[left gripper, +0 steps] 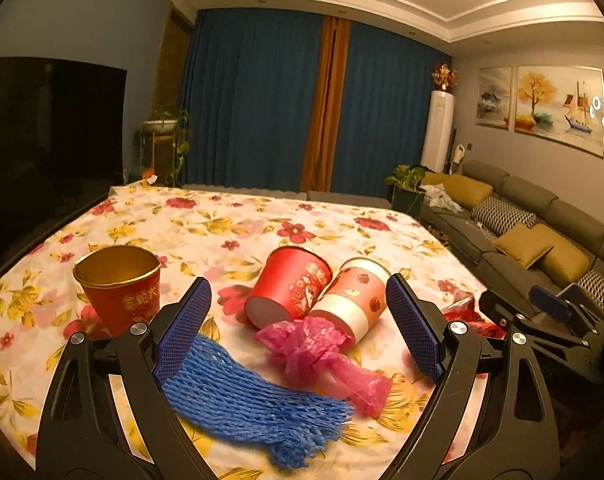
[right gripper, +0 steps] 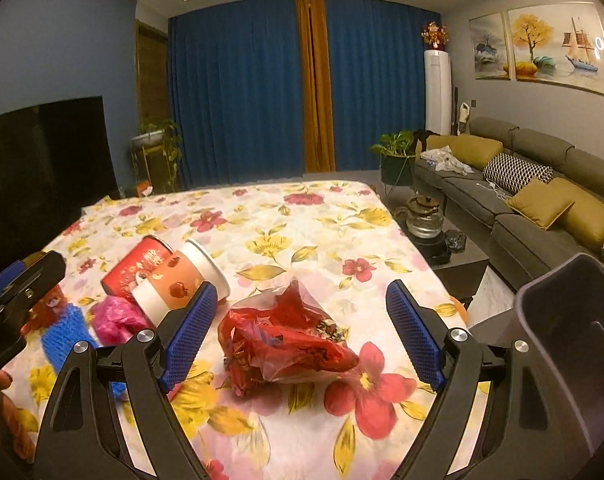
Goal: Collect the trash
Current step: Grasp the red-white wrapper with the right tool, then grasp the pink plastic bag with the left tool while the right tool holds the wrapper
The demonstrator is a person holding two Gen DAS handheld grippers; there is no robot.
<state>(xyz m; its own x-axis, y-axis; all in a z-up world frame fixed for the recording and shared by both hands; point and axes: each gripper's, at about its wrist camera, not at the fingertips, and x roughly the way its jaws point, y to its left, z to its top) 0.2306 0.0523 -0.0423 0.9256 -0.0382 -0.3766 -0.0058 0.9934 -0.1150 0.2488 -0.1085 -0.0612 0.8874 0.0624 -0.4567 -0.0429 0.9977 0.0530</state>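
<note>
Both tools hang wide over the trash-strewn bench, gripping nothing.

Right tool (right gripper: 297, 334) frames the crumpled red plastic wrapper (right gripper: 285, 344) between spread jaws; left tool (left gripper: 297, 330) frames the crumpled pink plastic bag (left gripper: 322, 354), with the blue foam net sleeve (left gripper: 249, 396) at its 7 o'clock touching the left pad. Just beyond, at 12 o'clock, lie the tipped red paper cup (left gripper: 289, 286) and the tipped pink-and-white paper cup (left gripper: 354, 298), side by side; an upright red-and-gold paper cup (left gripper: 119, 286) stands at 10 o'clock. A grey plastic bin (right gripper: 570, 344) shows at the right tool's 3 o'clock. Risks, as I judge them: thin film could slip from the pads; the left tool might snag the net with the bag, or nudge the cups rolling across the floral-clothed bench (left gripper: 261, 220).
</note>
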